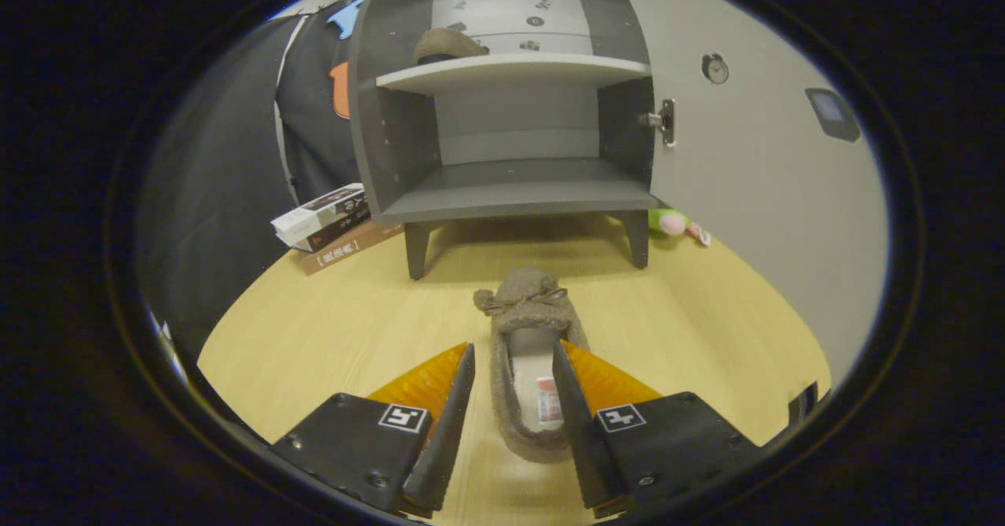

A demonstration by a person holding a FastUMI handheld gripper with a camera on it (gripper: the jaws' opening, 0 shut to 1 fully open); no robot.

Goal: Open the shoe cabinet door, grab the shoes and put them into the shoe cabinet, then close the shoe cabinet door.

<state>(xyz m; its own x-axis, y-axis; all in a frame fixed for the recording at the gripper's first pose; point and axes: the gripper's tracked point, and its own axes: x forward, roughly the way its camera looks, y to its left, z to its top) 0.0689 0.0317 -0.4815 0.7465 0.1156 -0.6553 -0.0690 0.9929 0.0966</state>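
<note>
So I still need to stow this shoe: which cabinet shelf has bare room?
The lower shelf of the cabinet is bare from wall to wall. The upper shelf holds a shoe at its left end, bare to the right. The gripper is open around the floor shoe.

I'm seeing my black, orange-backed fingers [455,400] flanking a fuzzy taupe slipper [528,330] with a white insole, lying on the pale woodgrain floor [330,337] below the dark grey open shoe cabinet [518,196].
</note>
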